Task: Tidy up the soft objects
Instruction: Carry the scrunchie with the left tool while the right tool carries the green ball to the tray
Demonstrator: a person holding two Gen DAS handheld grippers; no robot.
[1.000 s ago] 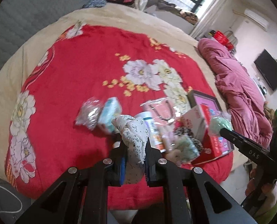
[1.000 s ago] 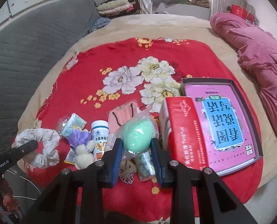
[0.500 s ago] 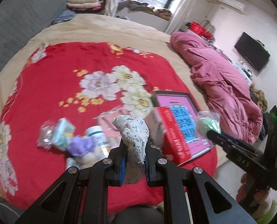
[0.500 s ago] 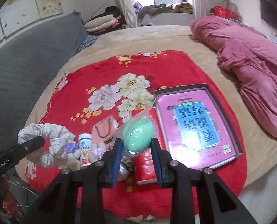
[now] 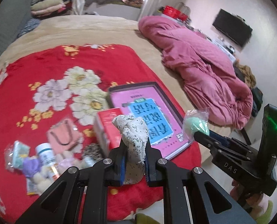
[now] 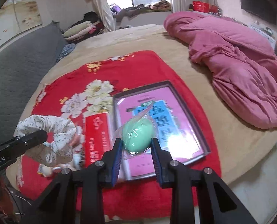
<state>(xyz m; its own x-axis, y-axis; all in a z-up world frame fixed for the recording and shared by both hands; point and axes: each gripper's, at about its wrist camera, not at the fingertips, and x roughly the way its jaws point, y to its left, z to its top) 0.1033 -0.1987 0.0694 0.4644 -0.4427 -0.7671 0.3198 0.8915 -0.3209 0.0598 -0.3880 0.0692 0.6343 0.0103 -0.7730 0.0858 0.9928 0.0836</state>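
A crumpled pink quilt (image 6: 237, 63) lies on the beige bedsheet (image 6: 231, 134) beside the red floral blanket (image 5: 101, 65), with a black wall-mounted television (image 5: 231, 28) beyond.

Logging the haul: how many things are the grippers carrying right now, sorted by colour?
White floral: 1, the fabric scrunchie in the left gripper
Green: 1, the bagged sponge egg in the right gripper
Total: 2

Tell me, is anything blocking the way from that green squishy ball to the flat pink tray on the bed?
Nothing visible does. The green ball in its clear wrapper is held in the right gripper, above the near part of the pink tray. The tray's surface looks bare; the red box lies beside its left edge, not on it.
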